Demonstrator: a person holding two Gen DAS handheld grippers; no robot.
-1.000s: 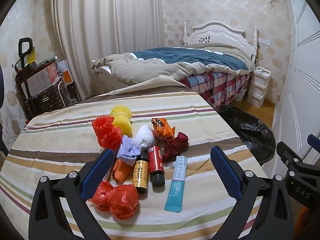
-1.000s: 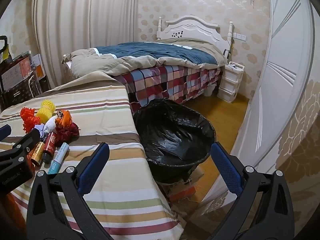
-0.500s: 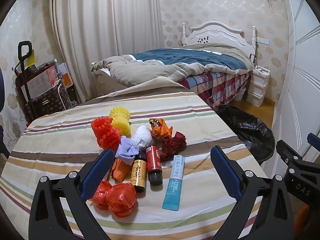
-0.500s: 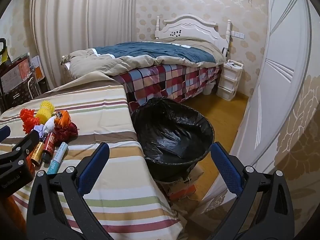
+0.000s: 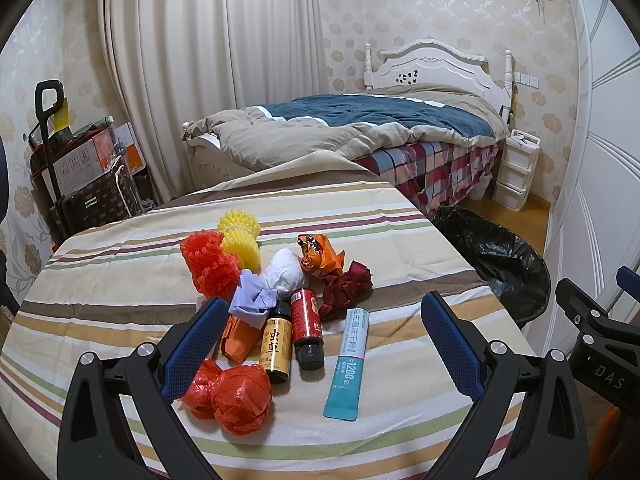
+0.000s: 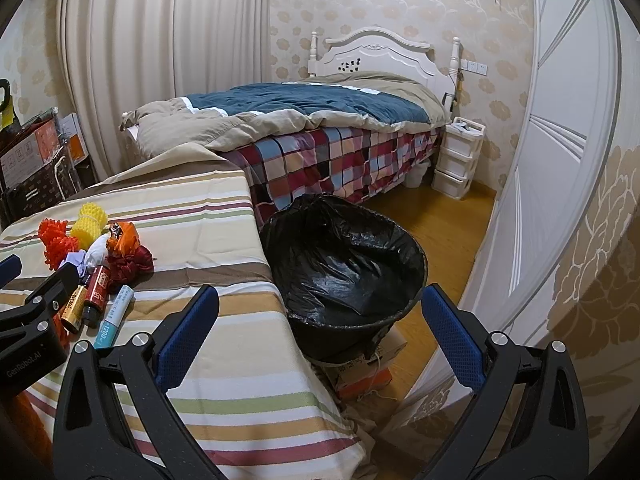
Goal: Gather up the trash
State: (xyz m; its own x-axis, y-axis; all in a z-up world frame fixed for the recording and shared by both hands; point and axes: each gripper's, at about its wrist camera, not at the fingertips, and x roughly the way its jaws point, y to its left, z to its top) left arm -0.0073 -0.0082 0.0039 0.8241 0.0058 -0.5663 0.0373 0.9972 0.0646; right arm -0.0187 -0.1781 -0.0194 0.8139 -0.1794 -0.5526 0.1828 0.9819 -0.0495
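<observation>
A pile of trash lies on the striped table [image 5: 120, 264]: a red plastic wad [image 5: 236, 396], a gold bottle [image 5: 276, 348], a red bottle [image 5: 306, 326], a teal tube [image 5: 348, 364], a white wad [image 5: 284, 274], an orange wrapper [image 5: 320, 254], a dark red wad [image 5: 346, 290], red [image 5: 206, 262] and yellow foam nets [image 5: 240, 238]. My left gripper [image 5: 320, 336] hangs open above the pile's near side. My right gripper [image 6: 318, 324] is open, facing the black-lined bin [image 6: 348, 276] beside the table. The pile [image 6: 96, 264] shows at the right wrist view's left.
A bed [image 5: 380, 128] with a blue and tan quilt stands behind the table. White drawers [image 6: 456, 160] sit by the headboard. A white door [image 6: 560, 168] runs along the right. Boxes and a cart [image 5: 68, 168] stand at the far left. A cardboard box [image 6: 360, 372] lies under the bin.
Both grippers have drifted slightly back and up, so the trash pile and bin sit a little higher in view. Neither gripper's opening has altered.
</observation>
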